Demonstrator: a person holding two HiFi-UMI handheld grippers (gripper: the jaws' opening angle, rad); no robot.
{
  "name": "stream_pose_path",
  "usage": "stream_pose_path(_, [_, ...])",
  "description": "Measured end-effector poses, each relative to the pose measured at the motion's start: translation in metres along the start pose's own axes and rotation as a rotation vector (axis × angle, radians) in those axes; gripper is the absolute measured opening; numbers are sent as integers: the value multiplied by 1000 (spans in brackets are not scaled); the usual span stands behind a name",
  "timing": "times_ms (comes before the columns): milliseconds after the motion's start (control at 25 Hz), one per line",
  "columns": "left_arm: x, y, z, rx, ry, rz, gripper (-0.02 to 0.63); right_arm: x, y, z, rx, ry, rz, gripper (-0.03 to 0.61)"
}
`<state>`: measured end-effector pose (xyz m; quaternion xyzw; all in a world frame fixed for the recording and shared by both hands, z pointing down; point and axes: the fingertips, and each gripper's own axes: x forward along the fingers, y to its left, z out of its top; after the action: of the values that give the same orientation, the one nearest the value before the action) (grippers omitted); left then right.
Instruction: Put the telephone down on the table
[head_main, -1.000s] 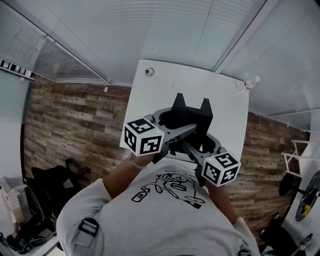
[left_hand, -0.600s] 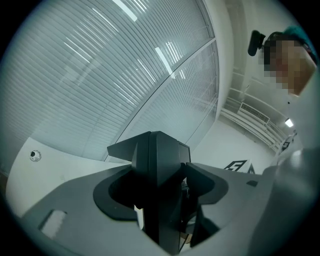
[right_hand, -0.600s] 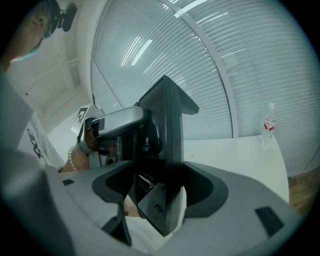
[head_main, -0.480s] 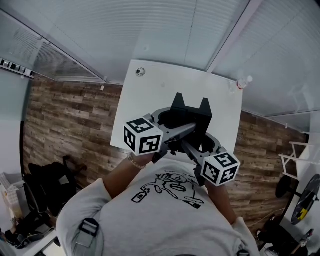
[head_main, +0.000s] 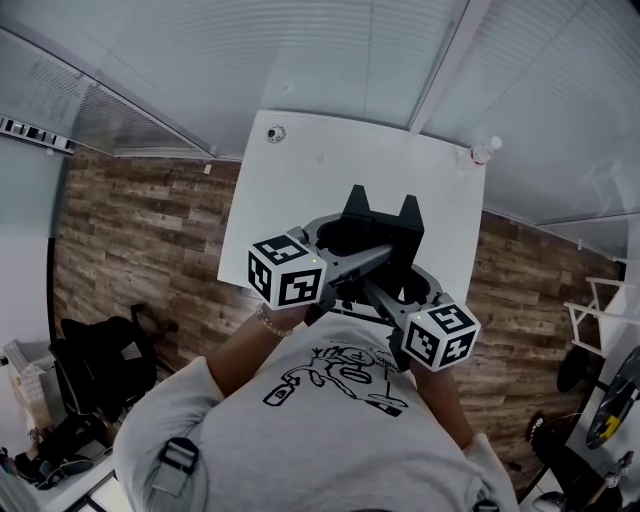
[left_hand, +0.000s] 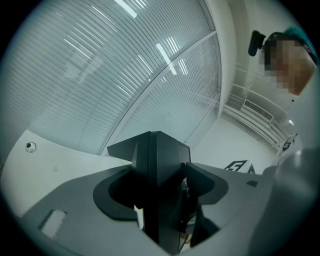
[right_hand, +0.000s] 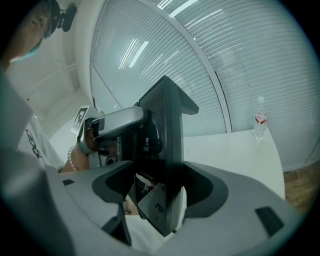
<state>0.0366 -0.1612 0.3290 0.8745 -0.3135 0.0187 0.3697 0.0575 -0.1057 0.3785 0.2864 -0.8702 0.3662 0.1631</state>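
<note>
Table centre open | bottle far-right corner | telephone above near edge

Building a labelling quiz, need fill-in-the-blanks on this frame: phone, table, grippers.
1. The left gripper and right gripper together clamp one ___ telephone.
2. The table below it has a ___ top.
3. In the head view, the bottle stands at the table's far ___ corner.
Missing words: black; white; right.
</note>
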Motion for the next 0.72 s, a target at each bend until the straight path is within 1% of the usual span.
stream_pose_path(200, [4, -5, -18, -19, 18, 4, 298, -8, -3, -17, 21, 16, 1, 278])
stream_pose_path(720, [11, 13, -59, -94, 83, -9, 298, 2, -17, -56, 84, 80, -16, 278])
